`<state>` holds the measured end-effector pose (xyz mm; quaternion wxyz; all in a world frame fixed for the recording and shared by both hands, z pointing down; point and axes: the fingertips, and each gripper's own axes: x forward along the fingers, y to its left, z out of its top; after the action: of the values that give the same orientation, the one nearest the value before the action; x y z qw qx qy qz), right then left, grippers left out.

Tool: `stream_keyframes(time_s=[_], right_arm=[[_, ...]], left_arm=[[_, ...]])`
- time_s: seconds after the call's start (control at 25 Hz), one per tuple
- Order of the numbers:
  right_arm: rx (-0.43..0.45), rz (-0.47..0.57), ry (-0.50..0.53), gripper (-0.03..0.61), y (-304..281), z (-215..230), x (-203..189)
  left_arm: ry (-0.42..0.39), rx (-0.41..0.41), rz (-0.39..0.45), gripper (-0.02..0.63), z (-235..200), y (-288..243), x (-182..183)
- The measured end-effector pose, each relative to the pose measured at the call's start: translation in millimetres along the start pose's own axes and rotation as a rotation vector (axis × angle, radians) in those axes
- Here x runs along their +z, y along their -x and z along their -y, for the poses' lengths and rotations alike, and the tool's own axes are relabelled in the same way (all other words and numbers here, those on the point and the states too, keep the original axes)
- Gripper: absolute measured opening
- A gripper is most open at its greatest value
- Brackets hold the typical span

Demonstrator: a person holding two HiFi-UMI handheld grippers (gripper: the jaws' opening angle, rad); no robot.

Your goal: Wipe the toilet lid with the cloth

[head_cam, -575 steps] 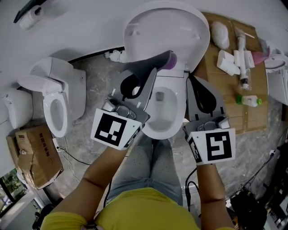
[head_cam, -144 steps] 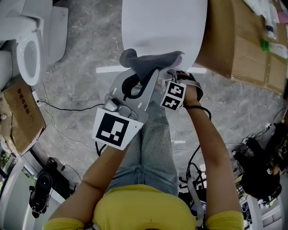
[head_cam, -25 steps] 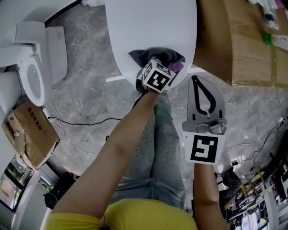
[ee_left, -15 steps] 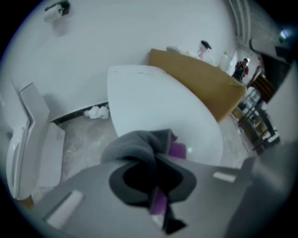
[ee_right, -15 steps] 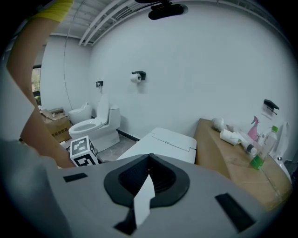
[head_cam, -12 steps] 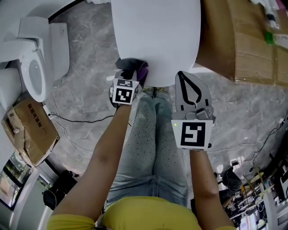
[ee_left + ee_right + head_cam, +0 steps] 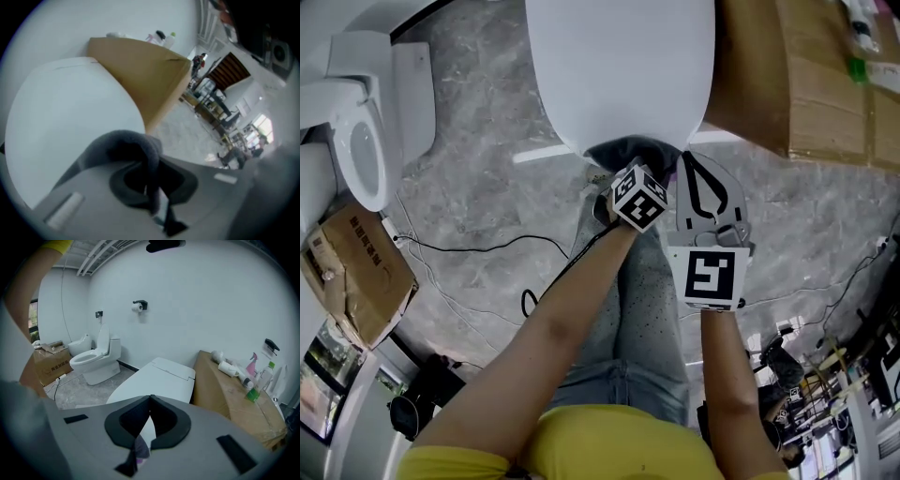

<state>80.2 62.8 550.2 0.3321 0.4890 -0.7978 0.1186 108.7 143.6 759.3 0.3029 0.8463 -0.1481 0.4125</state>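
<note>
At the front edge of the closed toilet lid (image 7: 619, 66), we have the cloth (image 7: 630, 150) (dark grey, bunched) pinched in the left hand-held gripper (image 7: 152, 192). To wipe well, we should press it flat and sweep in overlapping strokes from rim to rim, not dab with the bunch. The right hand-held gripper (image 7: 150, 401) is closed on nothing and sits just beside the cloth, where it could crowd a stroke to that side. A cardboard tabletop (image 7: 787, 94) with bottles (image 7: 262, 373) stands close on the right; a second toilet (image 7: 356, 141) is well off to the left.
</note>
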Motion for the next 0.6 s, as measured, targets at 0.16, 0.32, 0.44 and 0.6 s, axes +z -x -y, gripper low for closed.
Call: stream_keyframes(time_s=[0.16,0.32,0.44,0.6], right_arm=[[-0.001,-0.017,-0.025,0.015,9.3,-2.2,-8.0],[0.009,-0.034,-0.031,0.015,16.6,-12.8,-9.5],[0.024,-0.038,-0.022,0.016,20.2,-21.3,-4.4],[0.035,-0.047,-0.028,0.017,30.8,-25.0,3.7]], left_arm=[[0.019,-0.053,0.054,0.018,23.2,26.1,-3.3],[0.044,-0.038,0.097,0.018,24.6,68.3,-10.1],[0.029,-0.009,0.118,0.018,16.0,95.3,-6.4],[0.048,0.023,0.152,0.018,12.1,124.8,8.7]])
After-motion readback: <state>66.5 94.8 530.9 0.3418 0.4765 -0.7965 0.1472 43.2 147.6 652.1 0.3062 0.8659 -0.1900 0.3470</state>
